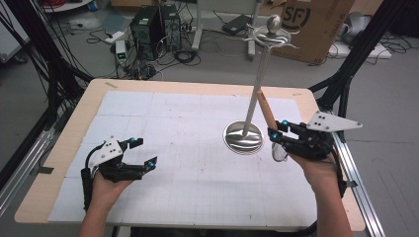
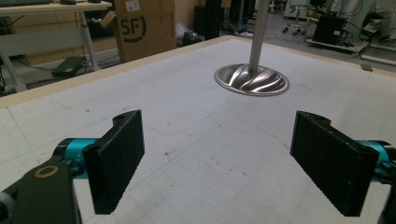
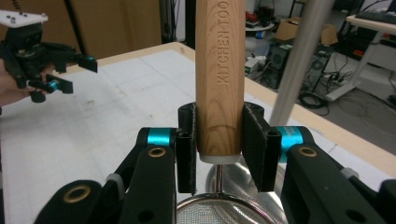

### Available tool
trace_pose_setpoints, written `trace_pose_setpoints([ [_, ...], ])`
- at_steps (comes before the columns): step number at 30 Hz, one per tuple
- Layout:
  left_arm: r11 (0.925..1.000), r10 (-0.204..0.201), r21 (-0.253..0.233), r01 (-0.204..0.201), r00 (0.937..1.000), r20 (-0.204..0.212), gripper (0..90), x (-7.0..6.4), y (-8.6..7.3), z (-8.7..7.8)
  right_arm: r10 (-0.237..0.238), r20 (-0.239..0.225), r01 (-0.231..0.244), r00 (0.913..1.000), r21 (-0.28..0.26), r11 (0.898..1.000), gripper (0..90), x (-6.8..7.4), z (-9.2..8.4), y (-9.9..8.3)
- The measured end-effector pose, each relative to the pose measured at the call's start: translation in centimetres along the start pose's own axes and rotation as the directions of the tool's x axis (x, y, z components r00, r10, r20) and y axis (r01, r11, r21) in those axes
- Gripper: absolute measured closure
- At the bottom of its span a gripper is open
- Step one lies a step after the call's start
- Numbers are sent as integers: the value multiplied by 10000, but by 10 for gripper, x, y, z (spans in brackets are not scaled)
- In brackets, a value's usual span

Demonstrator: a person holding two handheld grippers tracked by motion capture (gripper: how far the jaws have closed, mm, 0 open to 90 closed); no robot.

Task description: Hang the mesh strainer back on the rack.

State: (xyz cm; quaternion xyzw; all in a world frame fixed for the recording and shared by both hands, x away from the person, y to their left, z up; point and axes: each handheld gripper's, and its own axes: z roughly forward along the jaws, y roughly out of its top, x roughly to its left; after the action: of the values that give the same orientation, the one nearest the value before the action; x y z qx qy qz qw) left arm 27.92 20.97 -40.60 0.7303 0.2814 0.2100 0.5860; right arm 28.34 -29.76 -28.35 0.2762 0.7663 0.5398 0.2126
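Right hand-held gripper (image 1: 277, 132) is seen at the right side of the worktop (image 1: 197, 168), just beside the round metal base of the stand (image 1: 243, 137). Its jaws are closed on the wooden handle of a strainer (image 3: 220, 79); in the right gripper view the pads are pressed against both sides of the handle near its lower end, where a white collar and a thin metal shank lead down to the mesh bowl and its wire rim (image 3: 219, 210). Embossed lettering "KITCHEN TOO…" is read on the handle. In the high view the handle is seen tilted, rising up and to the left toward the stand's pole, with the mesh bowl low beside the jaws; whether the bowl touches the worktop cannot be told.

The stand is noted right of centre on the worktop: a polished dished base, a slim upright pole, and a hooked top with a ball finial (image 1: 273, 29).

Left hand-held gripper (image 1: 144, 153) is held low over the near left part of the worktop, jaws spread wide, nothing between them. In the left gripper view its pads (image 2: 116, 161) are seen well apart over the gridded white mat, stand base ahead.

A cardboard box (image 1: 316, 24) and computer towers (image 1: 155, 24) are noted on the floor beyond.
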Motion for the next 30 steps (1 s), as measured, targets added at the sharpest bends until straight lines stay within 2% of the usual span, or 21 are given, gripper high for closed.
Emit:
trace_pose_setpoints([
  [5,10000,-4,-31,4,10000,-15,182,-1,0,0,34,242,-27,9997,-283,9996,682,-8,-12,9],
  [11,10000,2,-44,-2,10000,-16,182,-1,0,-1,-223,489,239,9986,-326,9992,683,-14,-22,22],
  [19,10000,-39,-48,38,10000,-34,182,0,0,-1,-185,844,273,9963,-1034,9943,683,-21,-38,38],
  [30,10000,-5,22,5,10000,-25,182,-1,-1,0,-17,1280,149,9918,-1022,9947,683,-39,-47,56],
])
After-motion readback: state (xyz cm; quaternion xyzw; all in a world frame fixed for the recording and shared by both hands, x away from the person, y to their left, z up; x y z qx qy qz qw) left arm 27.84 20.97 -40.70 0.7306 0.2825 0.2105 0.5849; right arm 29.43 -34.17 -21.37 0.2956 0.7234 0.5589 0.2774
